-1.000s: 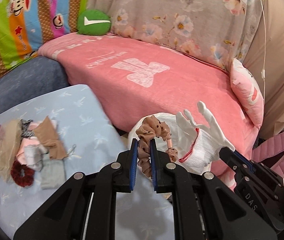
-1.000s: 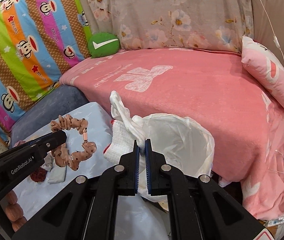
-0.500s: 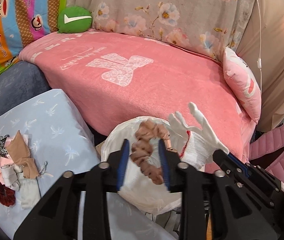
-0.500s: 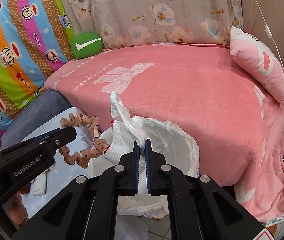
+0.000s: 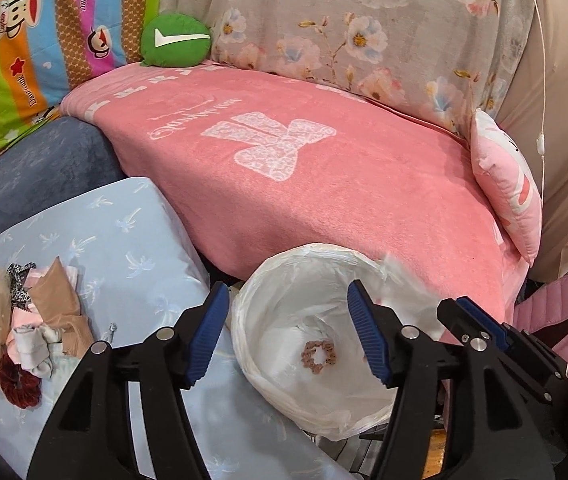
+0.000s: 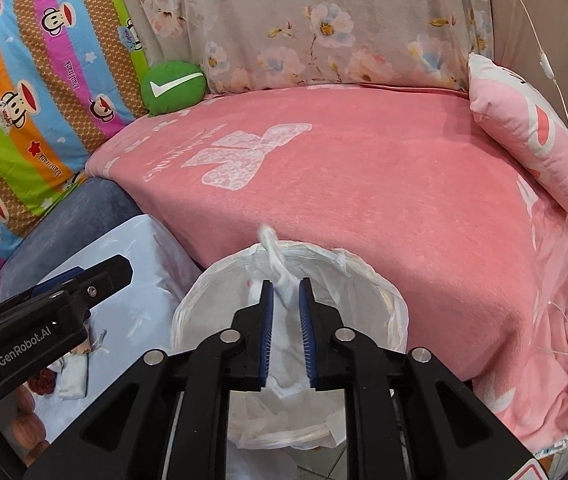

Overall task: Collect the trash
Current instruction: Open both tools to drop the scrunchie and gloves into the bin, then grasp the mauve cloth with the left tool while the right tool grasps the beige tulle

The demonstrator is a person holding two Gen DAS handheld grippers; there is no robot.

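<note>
A bin lined with a white bag (image 5: 323, 250) stands against the pink sofa. At its bottom lies a brown dotted scrunchie (image 5: 317, 356). My left gripper (image 5: 287, 308) hangs over the bin with nothing between its fingers, its jaws opening. My right gripper (image 6: 285, 300) is above the same bin (image 6: 387, 296), and its jaws are opening too. A white glove (image 6: 278, 268), blurred, slips down between the pads. More trash (image 5: 32, 320) is piled on the light blue cushion (image 5: 124, 240): cloth scraps and a dark red scrunchie (image 5: 18, 384).
The sofa with its pink blanket (image 5: 323, 184) runs behind the bin. A pink pillow (image 5: 507, 184) leans at the right end, a green cushion (image 5: 176, 40) at the back left. A pink quilted garment (image 5: 555, 320) lies to the right.
Both grippers moved over the bin. The left jaws opened and the brown scrunchie dropped into the bag. The right jaws have parted around the white glove.
</note>
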